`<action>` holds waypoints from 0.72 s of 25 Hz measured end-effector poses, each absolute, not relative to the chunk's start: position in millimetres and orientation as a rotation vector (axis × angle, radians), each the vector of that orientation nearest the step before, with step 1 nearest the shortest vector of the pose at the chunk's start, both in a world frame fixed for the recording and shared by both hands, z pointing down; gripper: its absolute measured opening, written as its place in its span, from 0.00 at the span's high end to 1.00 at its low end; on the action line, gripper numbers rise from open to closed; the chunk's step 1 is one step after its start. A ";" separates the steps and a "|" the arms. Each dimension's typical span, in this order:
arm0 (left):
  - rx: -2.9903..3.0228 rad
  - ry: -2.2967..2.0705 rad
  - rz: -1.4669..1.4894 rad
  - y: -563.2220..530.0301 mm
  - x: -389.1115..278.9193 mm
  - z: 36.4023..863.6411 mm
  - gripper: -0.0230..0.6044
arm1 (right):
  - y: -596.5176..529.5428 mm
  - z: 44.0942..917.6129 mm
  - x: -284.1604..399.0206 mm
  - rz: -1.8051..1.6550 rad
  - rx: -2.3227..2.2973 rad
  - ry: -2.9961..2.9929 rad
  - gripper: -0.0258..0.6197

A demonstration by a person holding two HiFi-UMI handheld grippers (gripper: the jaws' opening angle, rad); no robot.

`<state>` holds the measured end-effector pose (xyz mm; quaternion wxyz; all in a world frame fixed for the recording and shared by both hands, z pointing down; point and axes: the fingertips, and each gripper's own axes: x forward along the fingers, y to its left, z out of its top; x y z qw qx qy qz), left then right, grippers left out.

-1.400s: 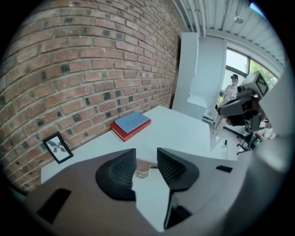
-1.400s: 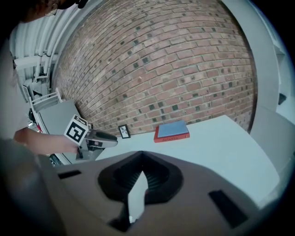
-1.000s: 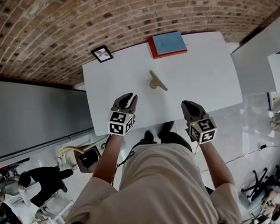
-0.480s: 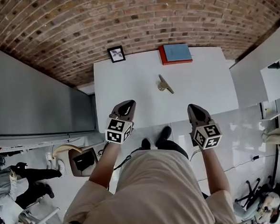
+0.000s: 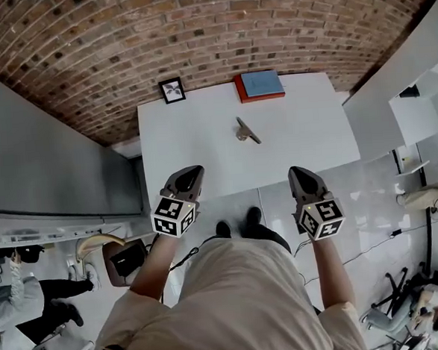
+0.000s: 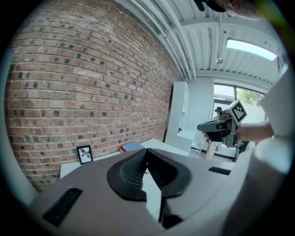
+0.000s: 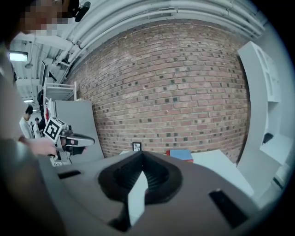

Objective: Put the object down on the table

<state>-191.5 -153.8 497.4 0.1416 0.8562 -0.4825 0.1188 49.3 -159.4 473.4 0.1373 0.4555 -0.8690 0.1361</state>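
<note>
closest in the head view, the person's beige shirt (image 5: pixel 242 296) filled the lower frame and hid the legs. only two dark shoe tips (image 5: pixel 237 226) showed past it, on the glossy pale floor (image 5: pixel 340 192). the short sleeves cut off both upper arms.

the left gripper (image 5: pixel 191 174) and the right gripper (image 5: pixel 297 174) hung just short of the table's near edge. each was a dark tapering wedge with a white cube of black square markers behind it. in the left gripper view the ribbed black pads (image 6: pixel 131 170) curved inward and met at the tips, so the tongs were pressed together with nothing between them. the smooth grey body hid most of the tabletop there. the right gripper view showed the same: ribbed pads (image 7: pixel 154 177) touching at the tip, empty, with the body covering the near part of the table.

the table (image 5: pixel 194 142) was white, flat and matte. the object (image 5: pixel 247 131) lay on it near the middle, well apart from both grippers. it was small and tan, with a thin straight stem and a thicker end, too small to make out further.

at the far edge a small black-framed picture (image 5: pixel 172 90) sat by the left corner, its print unreadable. a flat red book with a blue cover (image 5: pixel 259 86) lay further right. behind them rose a rough red-brown brick wall (image 5: pixel 194 30), and a smooth grey panel (image 5: pixel 54 167) stood at the left.
</note>
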 end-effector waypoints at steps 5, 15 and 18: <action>2.496 -1.444 0.288 -148.5 -182.9 480.1 0.97 | -151.5 462.4 61.0 0.362 1.299 -2.539 0.96; 2.475 -1.535 0.166 -136.8 -161.9 450.3 0.97 | -153.6 437.5 90.8 0.315 1.268 -2.615 0.96; 2.467 -1.557 0.164 -134.3 -156.2 447.4 0.97 | -153.6 436.5 97.6 0.324 1.257 -2.629 0.96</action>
